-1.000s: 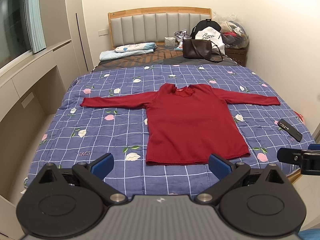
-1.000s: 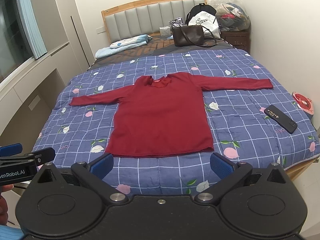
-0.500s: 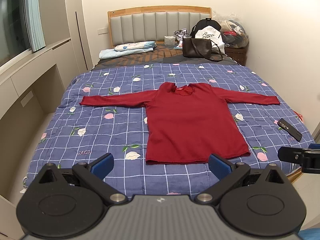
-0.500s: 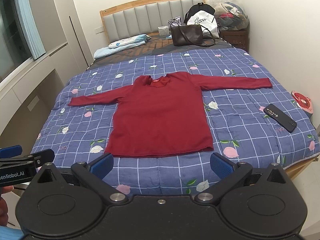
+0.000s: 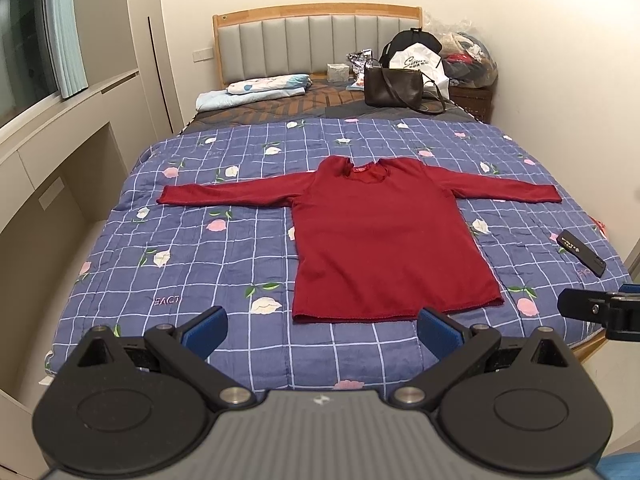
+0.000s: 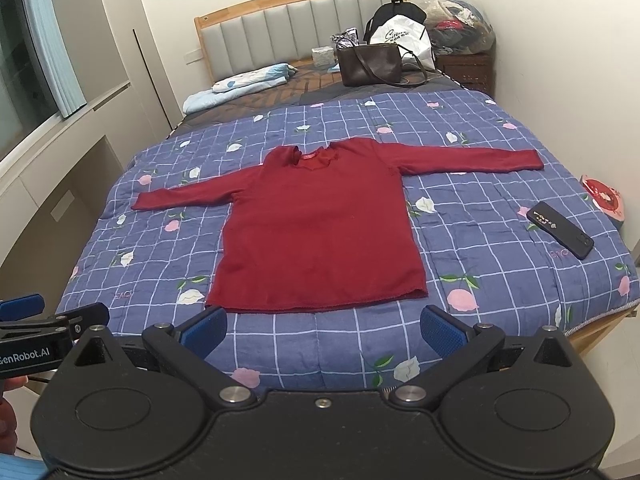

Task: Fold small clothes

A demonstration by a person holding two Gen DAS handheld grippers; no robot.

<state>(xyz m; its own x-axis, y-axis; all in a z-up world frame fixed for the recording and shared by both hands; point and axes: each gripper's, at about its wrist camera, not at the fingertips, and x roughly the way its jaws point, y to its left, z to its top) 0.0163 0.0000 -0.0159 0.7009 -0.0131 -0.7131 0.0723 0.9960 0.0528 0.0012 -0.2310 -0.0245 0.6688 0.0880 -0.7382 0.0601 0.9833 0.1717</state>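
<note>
A dark red long-sleeved top [image 5: 384, 240] [image 6: 320, 232] lies flat on the blue checked quilt [image 5: 224, 272] [image 6: 480, 280], collar toward the headboard and both sleeves spread straight out. My left gripper [image 5: 322, 330] hovers open over the foot of the bed, just short of the top's hem, holding nothing. My right gripper [image 6: 324, 330] is open too and empty, at the same distance from the hem. Each gripper's tip shows at the side edge of the other's view.
A black phone [image 5: 581, 252] [image 6: 560, 235] lies on the quilt near the right edge. A brown handbag [image 5: 394, 88], a white bag and folded bedding [image 5: 256, 90] sit near the headboard. Built-in cabinets line the left wall; a nightstand with a clothes bag stands at the back right.
Both views have shifted only slightly; the top and the phone lie where they were, and both grippers stay open.
</note>
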